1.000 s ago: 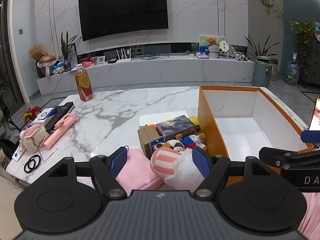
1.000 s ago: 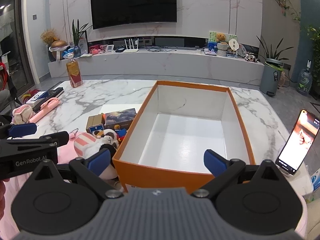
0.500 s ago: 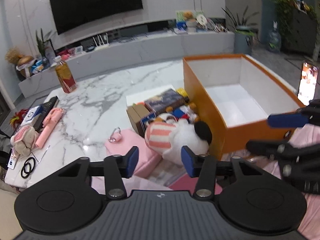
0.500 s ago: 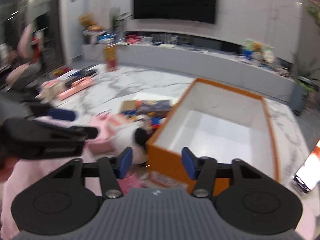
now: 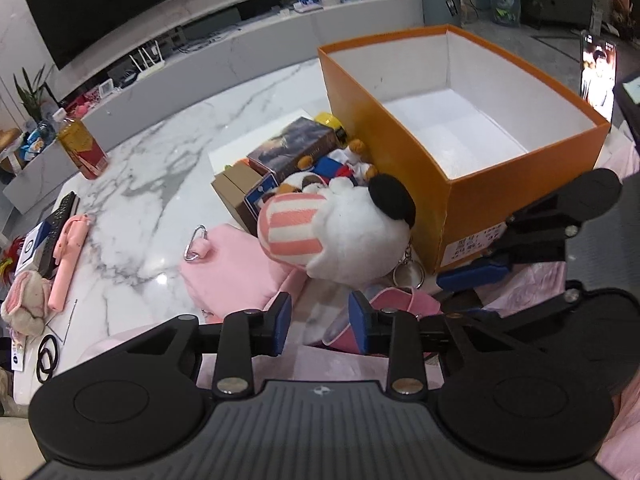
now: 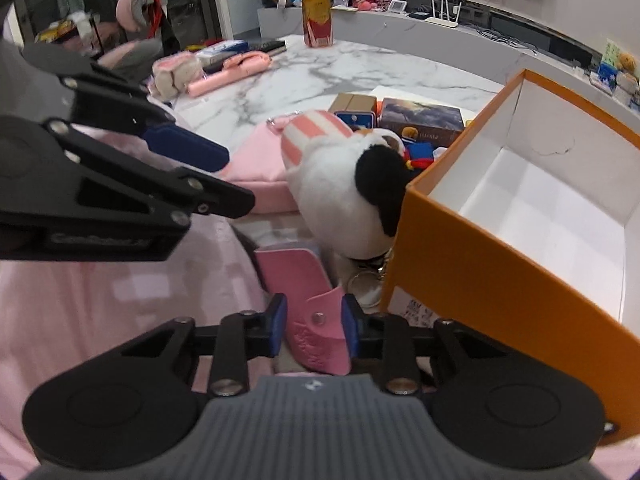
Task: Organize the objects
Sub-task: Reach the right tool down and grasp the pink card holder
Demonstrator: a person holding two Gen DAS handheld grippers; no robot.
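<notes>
The left gripper (image 5: 319,322) hangs low at the near table edge, its blue pads parted by a narrow gap with nothing between them. At its 12 o'clock lies the plush toy (image 5: 344,232), white with a pink-striped cap and a black ear, leaning against the near wall of the orange box (image 5: 404,152). At 10 o'clock from the plush is the pink pouch (image 5: 232,268) with its carabiner; at 12 o'clock from the plush is a cluster of small boxes, including a dark card box (image 5: 294,152).

The right gripper (image 6: 314,330) sits at 5 o'clock from the plush in the right wrist view. Its pads stand on either side of a pink snap case (image 6: 312,312), touching or nearly touching its sides; whether they bear on it firmly cannot be told, though the case fills the gap. The case lies at the table's near edge, just beside the box's near corner, with the plush's key ring (image 6: 364,280) at its 1 o'clock.

The step in hand looks like picking up the snap case to put it in the empty box.

- Close squarely on the case's long sides, below the snap flap, so that the soft leather does not fold or twist out.
- Lift straight up before swinging toward 2 o'clock, clearing the box's near rim.
- Keep the key ring from snagging.
- Hold the left gripper off the plush meanwhile, so that nothing is nudged off the edge.
</notes>
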